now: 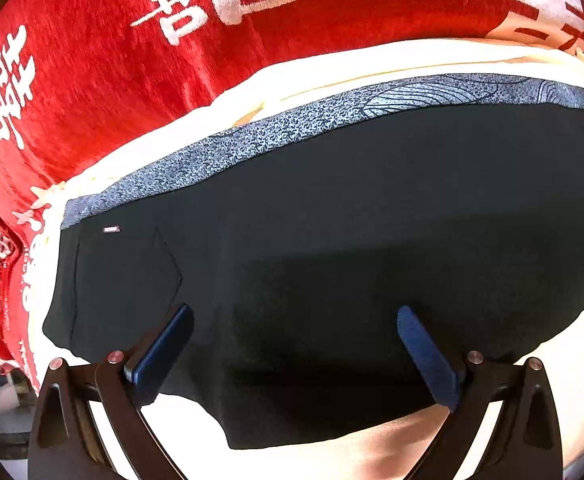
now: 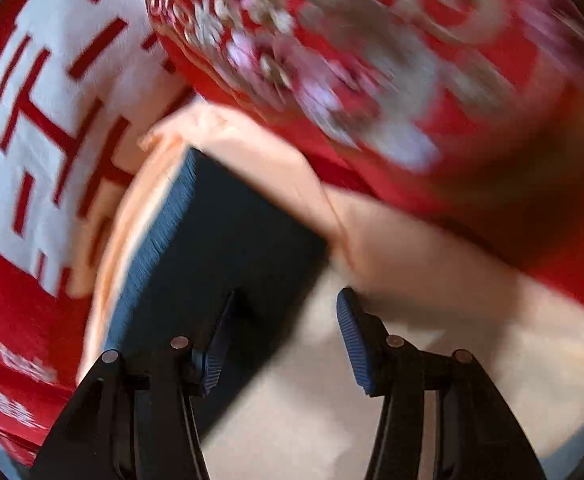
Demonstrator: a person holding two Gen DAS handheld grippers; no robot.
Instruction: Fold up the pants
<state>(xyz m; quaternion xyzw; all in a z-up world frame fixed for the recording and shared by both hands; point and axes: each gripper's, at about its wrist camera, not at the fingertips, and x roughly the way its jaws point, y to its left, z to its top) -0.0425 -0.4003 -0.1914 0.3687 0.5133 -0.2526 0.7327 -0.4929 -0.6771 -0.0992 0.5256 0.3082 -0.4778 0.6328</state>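
Left gripper (image 1: 294,354) is hanging wide open, empty, over the black pants (image 1: 332,264) filling frame centre on the cream cloth (image 1: 564,392). Right gripper (image 2: 282,336) is sitting half open, empty, at the pants' lower-centre edge; red blanket (image 2: 32,312) is lying behind.

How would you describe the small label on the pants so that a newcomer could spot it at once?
Start at the red blanket with white characters, then the cream cloth on it, where the black pants lie. Just under their grey patterned waistband, near its left end, sits a tiny pale rectangular label, the only light mark on black.

Both wrist views look steeply down, close; share dark pants (image 1: 332,240) on cream cloth (image 2: 432,280).
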